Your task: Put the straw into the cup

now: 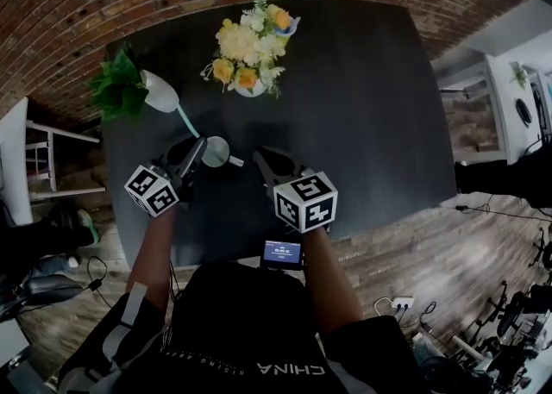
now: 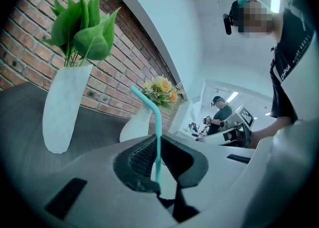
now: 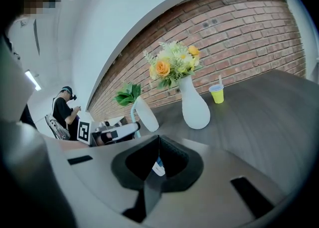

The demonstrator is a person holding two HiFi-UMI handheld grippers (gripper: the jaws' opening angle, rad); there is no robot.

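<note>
In the left gripper view a teal bendy straw point(image 2: 156, 137) stands upright between the jaws of my left gripper point(image 2: 158, 164), which is shut on its lower part. From the head view, the left gripper point(image 1: 197, 153) sits at the left side of a pale cup point(image 1: 216, 151) on the dark table point(image 1: 371, 125), and the straw point(image 1: 188, 122) slants up and away from it. My right gripper point(image 1: 260, 158) is just right of the cup, apart from it, jaws together. A small white and blue scrap shows between the right gripper's point(image 3: 159, 144) pads; I cannot tell what it is.
A white vase of green leaves point(image 1: 155, 90) stands at the table's left, near the left gripper. A white vase of flowers point(image 1: 248, 47) stands at the back centre. A small yellow cup point(image 3: 216, 94) sits near the brick wall. Another person point(image 2: 222, 112) works in the background.
</note>
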